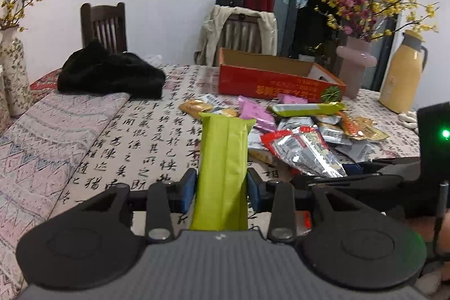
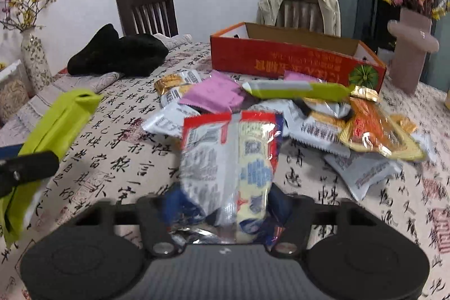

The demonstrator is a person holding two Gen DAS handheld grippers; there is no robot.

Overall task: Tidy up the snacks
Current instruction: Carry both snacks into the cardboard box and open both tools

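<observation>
Left wrist view shows the left gripper (image 1: 220, 187) clenched on a long green snack pack (image 1: 222, 167), whose lower end is cut off behind the gripper body. Beyond it, the snack pile (image 1: 303, 125) lies on the tablecloth (image 1: 140, 137) in front of a red cardboard box (image 1: 270, 80), whose inside is hidden by its front wall. In the right wrist view, the right gripper (image 2: 225, 204) grasps a red-edged foil packet (image 2: 227, 159); blur smears its print and both blue pads, so contact is hard to make out.
</observation>
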